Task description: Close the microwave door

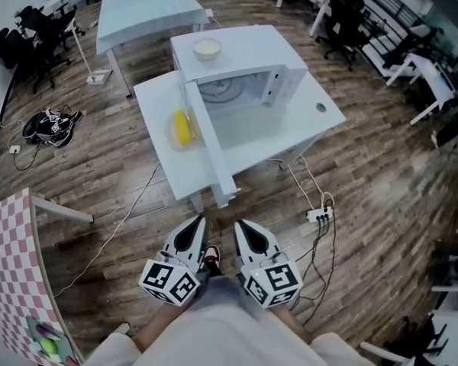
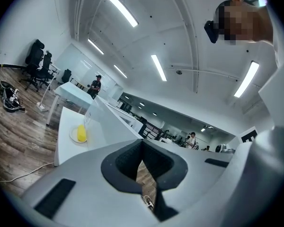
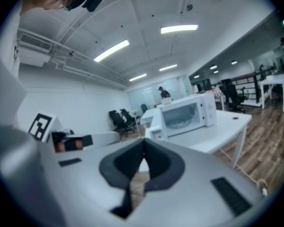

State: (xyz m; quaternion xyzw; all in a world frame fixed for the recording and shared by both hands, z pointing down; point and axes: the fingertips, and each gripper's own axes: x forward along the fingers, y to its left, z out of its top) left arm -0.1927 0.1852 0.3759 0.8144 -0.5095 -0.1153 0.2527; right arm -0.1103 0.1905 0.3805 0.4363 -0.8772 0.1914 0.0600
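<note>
Grippers low at frame centre in head view, side by side, both pointing up-frame toward the table

- left gripper (image 1: 197, 226): jaws brought together at the tips, nothing between them; only floor shows through the slot behind the tips in the left gripper view (image 2: 142, 143)
- right gripper (image 1: 243, 229): same, tips meeting, holding nothing; confirmed in the right gripper view (image 3: 143, 143)
- marker cubes (image 1: 170, 280) at the bottom edge, close to the person's body
- both grippers well apart from the microwave door (image 1: 210, 147), touching nothing

Door stands wide open, swung out from the cavity's left side, its free end overhanging the near table edge just above the grippers. Microwave (image 1: 244, 67) sits upper centre on a white table (image 1: 320, 117), cavity facing lower right. White bowl (image 1: 207, 49) on its top. Plate with a yellow item (image 1: 182, 128) on the table, just left of the open door.

Power strip (image 1: 319, 215) on the wood floor right of the grippers. Shoes (image 1: 49, 124) at mid left. Second table (image 1: 145, 6) at upper left
</note>
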